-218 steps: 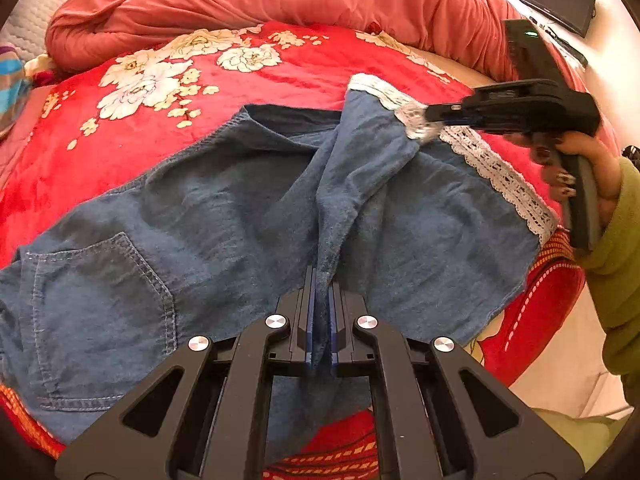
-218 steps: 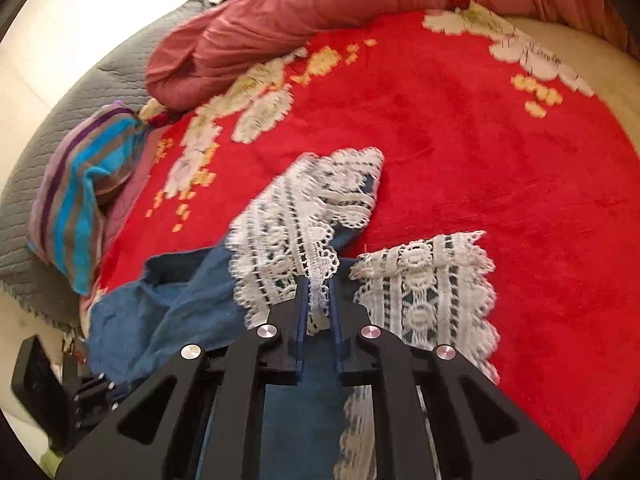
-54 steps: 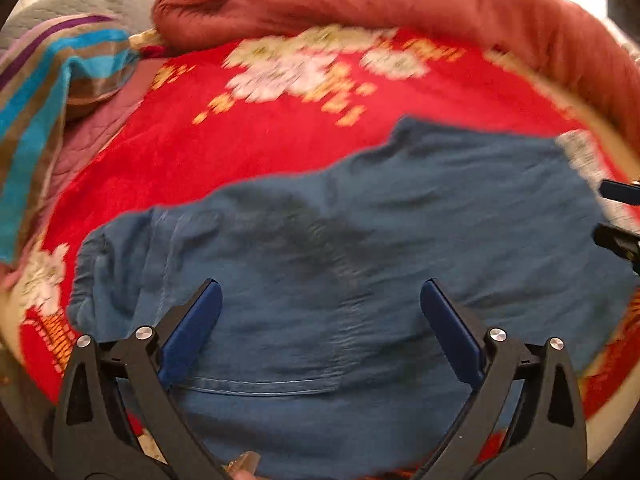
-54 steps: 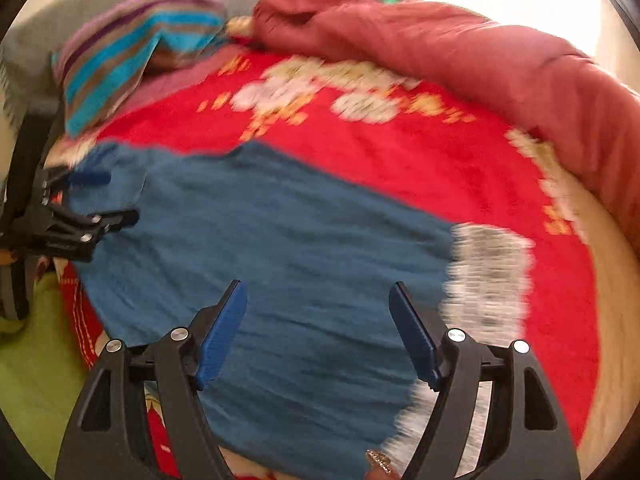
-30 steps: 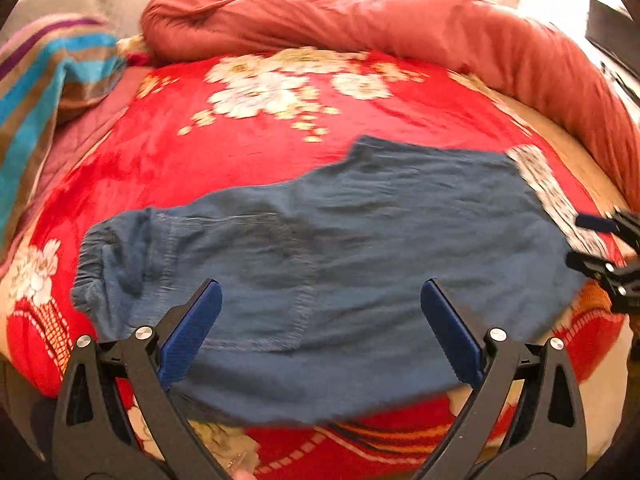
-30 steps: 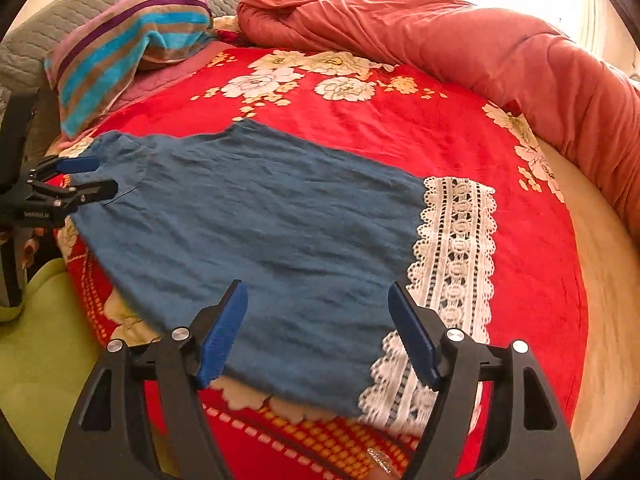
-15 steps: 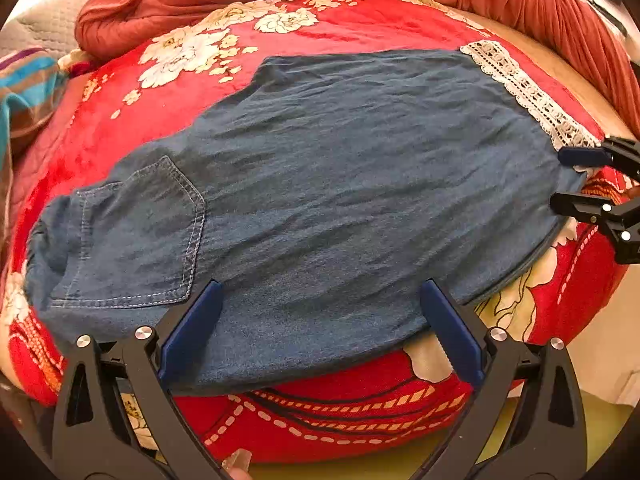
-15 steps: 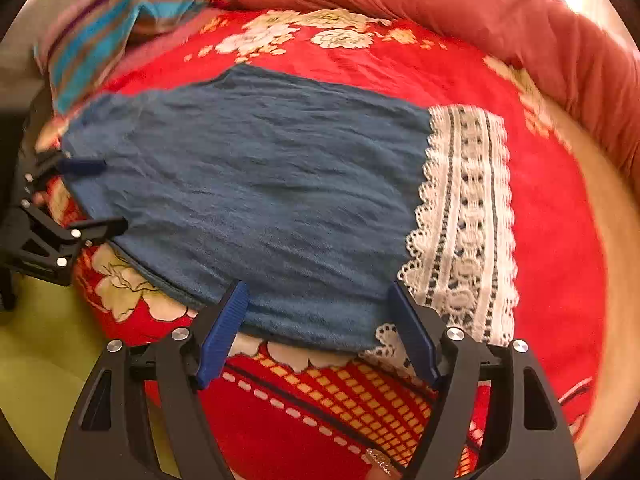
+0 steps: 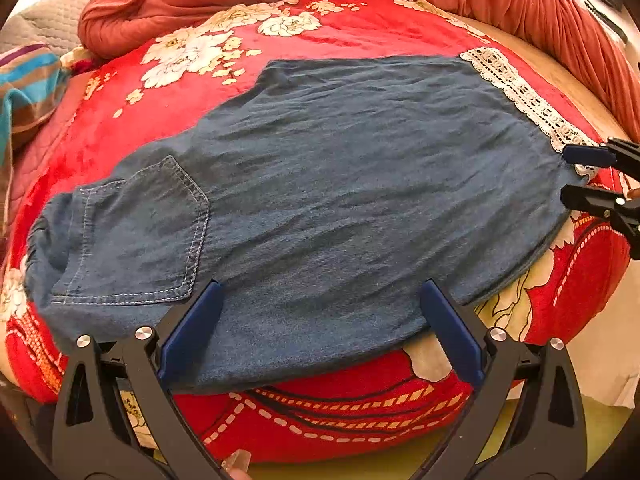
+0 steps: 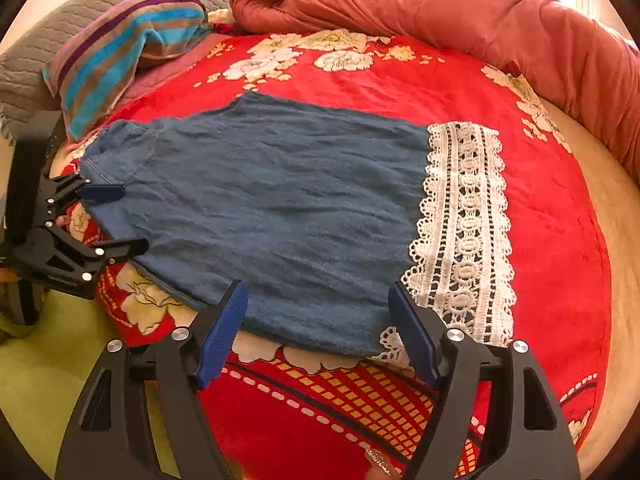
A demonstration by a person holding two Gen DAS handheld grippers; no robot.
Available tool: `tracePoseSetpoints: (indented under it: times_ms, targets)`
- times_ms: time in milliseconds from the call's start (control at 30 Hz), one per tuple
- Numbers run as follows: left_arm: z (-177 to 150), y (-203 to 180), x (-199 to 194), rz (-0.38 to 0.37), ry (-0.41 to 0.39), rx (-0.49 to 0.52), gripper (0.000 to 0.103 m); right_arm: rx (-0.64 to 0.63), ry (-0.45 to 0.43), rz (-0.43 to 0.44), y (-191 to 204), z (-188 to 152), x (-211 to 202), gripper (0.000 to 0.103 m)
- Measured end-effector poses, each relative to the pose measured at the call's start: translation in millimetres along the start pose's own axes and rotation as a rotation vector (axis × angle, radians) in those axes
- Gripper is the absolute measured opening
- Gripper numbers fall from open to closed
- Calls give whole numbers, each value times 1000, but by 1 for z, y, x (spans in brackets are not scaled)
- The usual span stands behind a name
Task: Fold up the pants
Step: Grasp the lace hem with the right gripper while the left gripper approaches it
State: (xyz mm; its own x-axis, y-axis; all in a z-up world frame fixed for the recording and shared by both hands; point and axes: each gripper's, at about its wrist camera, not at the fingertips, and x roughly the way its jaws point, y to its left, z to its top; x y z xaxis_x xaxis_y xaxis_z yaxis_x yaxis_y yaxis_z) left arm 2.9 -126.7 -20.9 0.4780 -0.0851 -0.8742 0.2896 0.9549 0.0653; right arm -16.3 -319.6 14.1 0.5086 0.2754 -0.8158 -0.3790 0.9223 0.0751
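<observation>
pants (image 9: 340,200) flat | left gripper (image 9: 320,316) angled down, fingers apart | right gripper (image 10: 320,320) likewise, seemingly empty

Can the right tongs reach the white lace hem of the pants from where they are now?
Probably yes. The right tongs are open just above the near edge of the pants, and the lace hem lies flat beside the right finger, with nothing lying on it or in the way.

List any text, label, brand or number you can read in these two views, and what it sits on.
None can be read.
Left hand-held gripper: small pale lettering on its black lower finger, too small and blurred to read.
Pants: only stitching and a lace hem, no label showing.
Red blanket: floral pattern, no words.
</observation>
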Motion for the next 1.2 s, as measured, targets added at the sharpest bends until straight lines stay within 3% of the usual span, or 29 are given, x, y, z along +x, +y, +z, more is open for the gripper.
tracePoseSetpoints:
  times_ms: [100,200,633,1067,1200]
  targets:
    - [-1,-1,-7,5,-27,1,93,4,-25,1,-2,2,-7,72]
    - [0,1,-13,-4,-61,-9,93,24,-50,-8,-9,3,-15,81]
    - [23,0,-52,-18,-217,-29,93,125,-141,-52,-51,6,-40,86]
    - [82,-37,-49,-48,-219,56,93,196,-156,-29,-76,-7,-40,86]
    - [110,-54,-36,-73,-183,101,93,199,-154,-23,-77,-11,-38,86]
